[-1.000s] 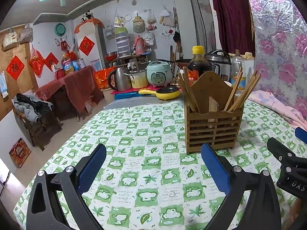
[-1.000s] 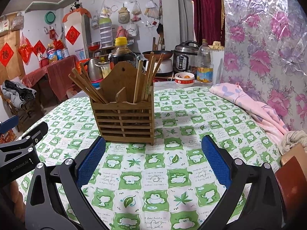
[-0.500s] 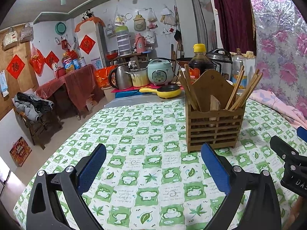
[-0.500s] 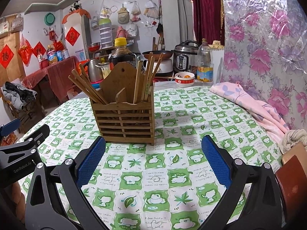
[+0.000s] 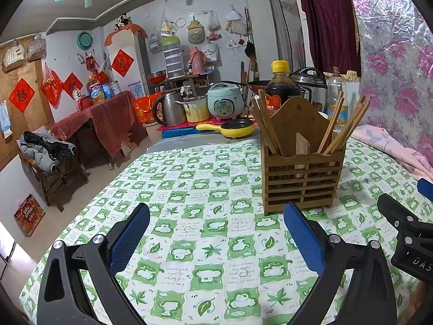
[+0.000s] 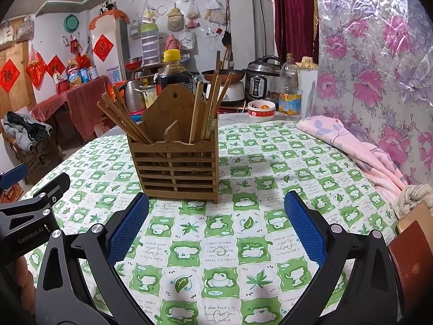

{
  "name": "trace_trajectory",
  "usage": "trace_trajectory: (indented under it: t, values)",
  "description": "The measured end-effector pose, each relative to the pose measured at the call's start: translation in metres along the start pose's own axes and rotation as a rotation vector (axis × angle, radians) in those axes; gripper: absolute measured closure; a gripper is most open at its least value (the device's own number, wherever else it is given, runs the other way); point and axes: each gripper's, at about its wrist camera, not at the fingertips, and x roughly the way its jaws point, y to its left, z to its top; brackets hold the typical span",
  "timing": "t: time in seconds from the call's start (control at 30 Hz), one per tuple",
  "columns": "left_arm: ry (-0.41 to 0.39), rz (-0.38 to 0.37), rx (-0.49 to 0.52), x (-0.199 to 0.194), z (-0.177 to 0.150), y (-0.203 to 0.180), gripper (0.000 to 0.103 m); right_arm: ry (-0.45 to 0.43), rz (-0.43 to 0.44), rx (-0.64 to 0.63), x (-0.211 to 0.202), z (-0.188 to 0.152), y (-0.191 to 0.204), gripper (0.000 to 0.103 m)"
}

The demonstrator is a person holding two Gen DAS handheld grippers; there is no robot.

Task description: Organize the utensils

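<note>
- Chopsticks [image 6: 127, 124] lean splayed in the wooden holder [image 6: 176, 168] on the table [image 6: 243, 230].
- Left tool [image 5: 216, 235] and right tool [image 6: 216, 227] — both apart, empty.
- Risk: a careless reach could tip the light holder.

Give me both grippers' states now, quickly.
Left gripper: open, holding nothing, above the green-checked tablecloth.
Right gripper: open, holding nothing, short of the slatted wooden chopstick holder.

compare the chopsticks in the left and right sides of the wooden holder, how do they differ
In the right wrist view, the left bundle of chopsticks is darker brown and leans far out to the left; the right bundle of chopsticks is paler and stands closer to upright. Both sit in the wooden holder, tips up.
</note>
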Motion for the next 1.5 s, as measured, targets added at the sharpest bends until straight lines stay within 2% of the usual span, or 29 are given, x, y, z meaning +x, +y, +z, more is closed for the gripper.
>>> trace_trajectory:
  t: [1.5]
  values:
    - [0.018,0.003,0.014,0.0026,-0.0048,0.003,0.006,0.002,0.0,-0.012,0.0011,-0.0009,0.0036,0.006]
